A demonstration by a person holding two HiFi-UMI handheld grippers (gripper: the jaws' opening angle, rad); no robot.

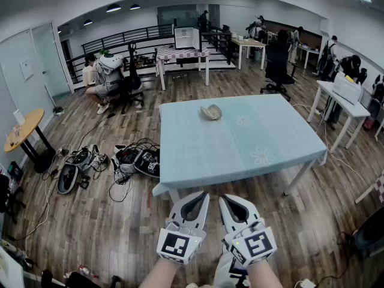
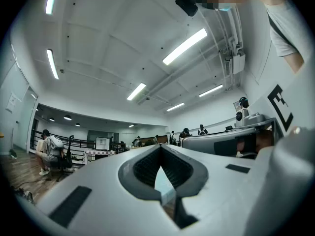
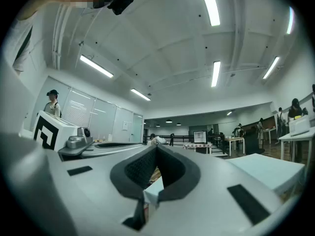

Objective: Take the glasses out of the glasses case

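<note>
I'm holding both tools low and close to the body, short of the surface (image 1: pixel 198 155). The left tool (image 1: pixel 198 200) and right tool (image 1: pixel 231 203) are each showing jaws pressed together at the tips, w/ nothing btwn them. Their pads (image 2: pixel 145 167) are looking dark grey and ribbed.

The glasses case (image 1: pixel 210 111) is lying mid-surface toward the far edge, well apart from both tools. It's a small, rounded, pale beige shell shape; I can't tell if it's open. A smooth pale-blue cloth (image 1: pixel 282 134) w/ faint flower prints (image 1: pixel 262 156) is covering the surface.

Approach step, I'm judging: get closer, spread the jaws, pin the case w/ one tool, and work the lid w/ the other.
</note>
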